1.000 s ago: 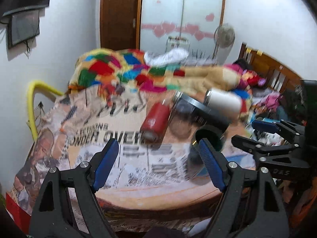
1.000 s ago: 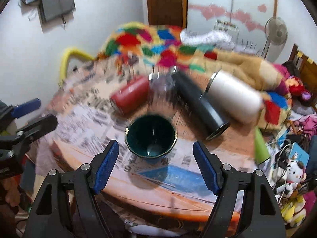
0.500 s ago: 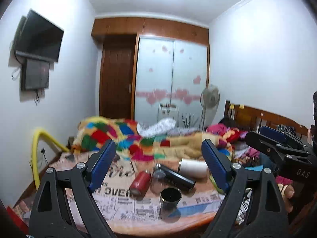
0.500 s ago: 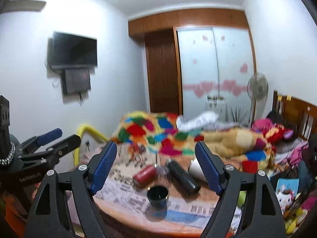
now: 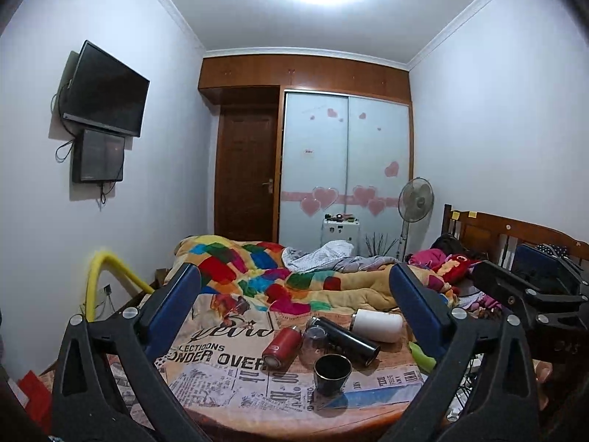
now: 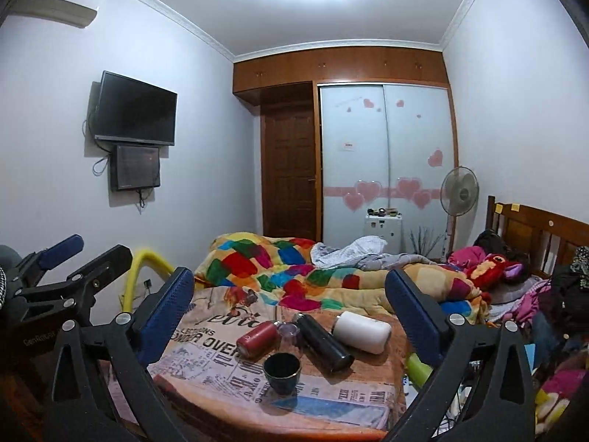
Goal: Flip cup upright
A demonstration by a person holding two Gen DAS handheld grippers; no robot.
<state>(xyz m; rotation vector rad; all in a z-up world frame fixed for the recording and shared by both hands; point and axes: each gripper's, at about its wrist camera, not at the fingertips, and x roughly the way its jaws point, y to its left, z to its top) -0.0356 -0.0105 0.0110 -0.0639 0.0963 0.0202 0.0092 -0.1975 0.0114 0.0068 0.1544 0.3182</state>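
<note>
A dark green cup [image 5: 332, 373] stands upright near the front edge of the newspaper-covered round table [image 5: 235, 397]; it also shows in the right wrist view [image 6: 282, 372]. Behind it lie a red bottle [image 5: 282, 341], a clear glass [image 5: 311, 339], a black flask [image 5: 346, 339] and a white flask [image 5: 377, 325] on their sides. My left gripper [image 5: 294, 313] is open and empty, held back and well above the table. My right gripper [image 6: 291, 307] is open and empty, also held back from the table.
A bed with a colourful patchwork blanket [image 5: 265, 269] lies behind the table. A yellow tube [image 5: 106, 276] stands at the left wall. A green object [image 6: 418, 366] sits at the table's right edge. Clutter and toys [image 6: 552, 397] fill the right side.
Both grippers have pulled back and up from close over the table to a far view of the room. The green cup stands upright where it was.
</note>
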